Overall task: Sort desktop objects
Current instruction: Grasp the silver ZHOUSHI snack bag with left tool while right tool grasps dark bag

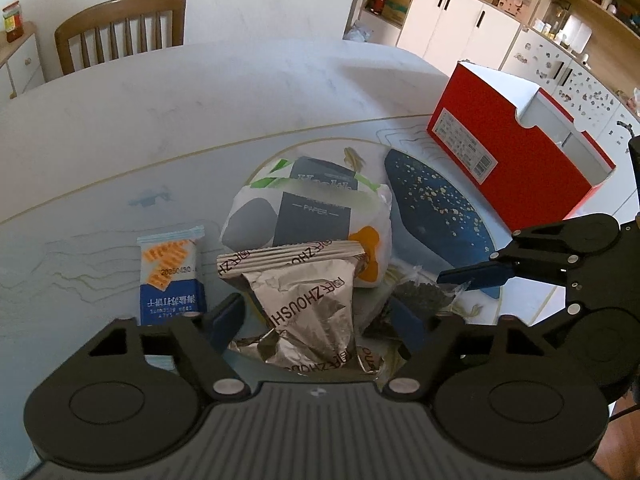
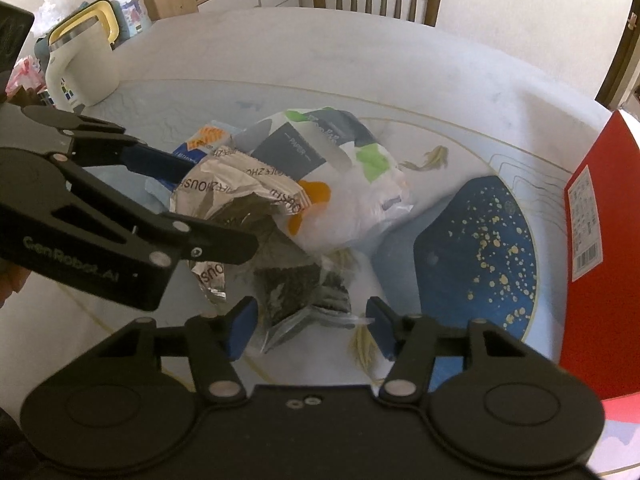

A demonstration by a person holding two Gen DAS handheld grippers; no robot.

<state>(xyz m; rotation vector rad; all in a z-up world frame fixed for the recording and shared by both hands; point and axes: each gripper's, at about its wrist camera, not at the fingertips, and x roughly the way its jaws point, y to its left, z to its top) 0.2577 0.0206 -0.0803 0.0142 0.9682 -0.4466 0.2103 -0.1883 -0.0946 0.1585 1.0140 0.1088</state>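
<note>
A crumpled silver foil packet lies between the fingers of my left gripper, which stands open around it with a gap on the right side. Left of it stands a blue-and-white cracker packet. Behind it lies a white patterned tissue pack. A clear bag of dark tea leaves sits between the blue pads of my right gripper; the pads are close to the bag but do not visibly squeeze it. One of the right gripper's fingers reaches in from the right.
A red open-topped box stands at the right on the table. A white kettle with a yellow handle is at the far left. A wooden chair is behind the table. The mat shows a blue whale print.
</note>
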